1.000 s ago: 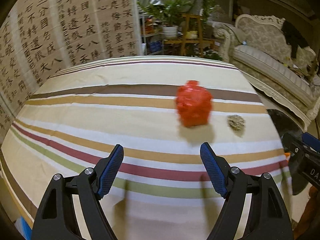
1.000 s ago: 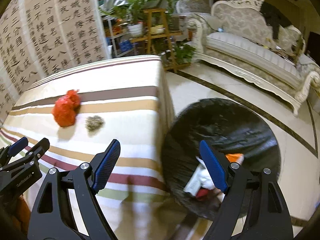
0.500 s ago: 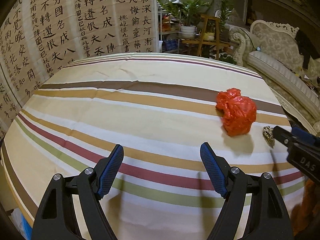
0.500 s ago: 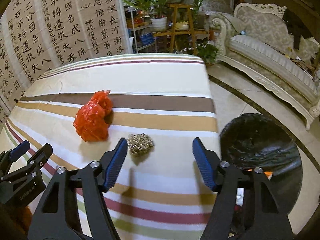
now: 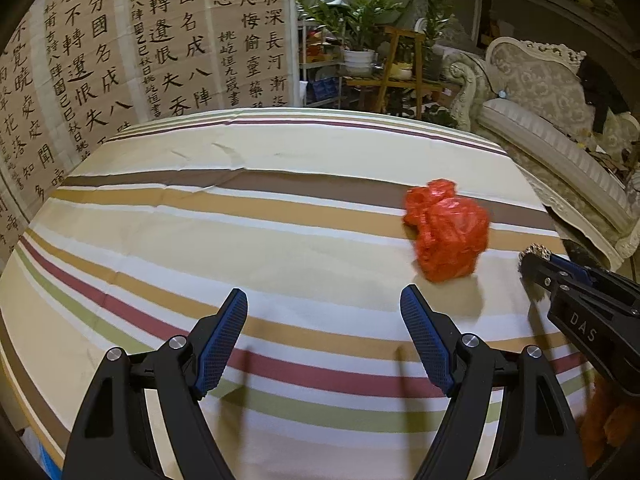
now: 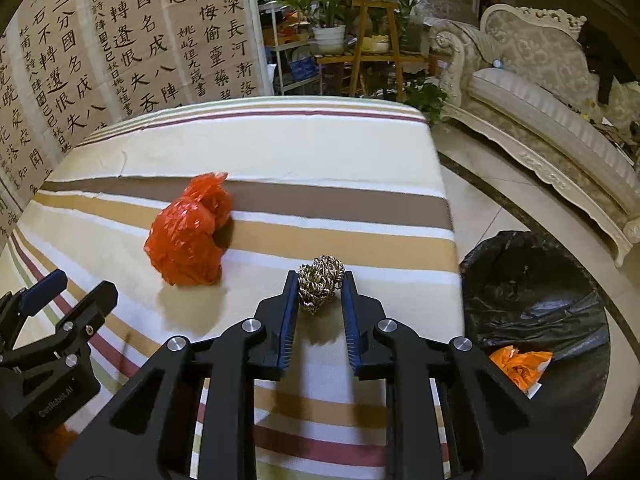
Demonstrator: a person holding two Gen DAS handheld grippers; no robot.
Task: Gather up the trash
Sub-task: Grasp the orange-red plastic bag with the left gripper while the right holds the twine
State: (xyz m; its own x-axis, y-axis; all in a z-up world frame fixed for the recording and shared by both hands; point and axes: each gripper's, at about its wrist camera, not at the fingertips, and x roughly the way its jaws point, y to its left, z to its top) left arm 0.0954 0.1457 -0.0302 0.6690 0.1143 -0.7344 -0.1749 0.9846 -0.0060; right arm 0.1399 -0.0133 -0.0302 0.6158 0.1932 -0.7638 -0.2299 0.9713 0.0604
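A crumpled red plastic bag (image 5: 446,236) lies on the striped tablecloth (image 5: 240,248); it also shows in the right wrist view (image 6: 188,232). My right gripper (image 6: 320,280) is shut on a small brown metal scrubber ball (image 6: 320,284) near the table's right edge. The ball (image 5: 536,252) peeks out past the right gripper in the left wrist view. My left gripper (image 5: 324,304) is open and empty over the cloth, left of and nearer than the red bag.
A bin lined with a black bag (image 6: 532,304) stands on the floor right of the table, with orange trash (image 6: 520,364) inside. A calligraphy screen (image 5: 120,48) stands behind the table. A sofa (image 6: 552,92) and plant stands (image 6: 360,40) lie beyond.
My right gripper swung from the bin to the table, moved over the scrubber ball and closed on it. My left gripper stayed open while its view shifted left.
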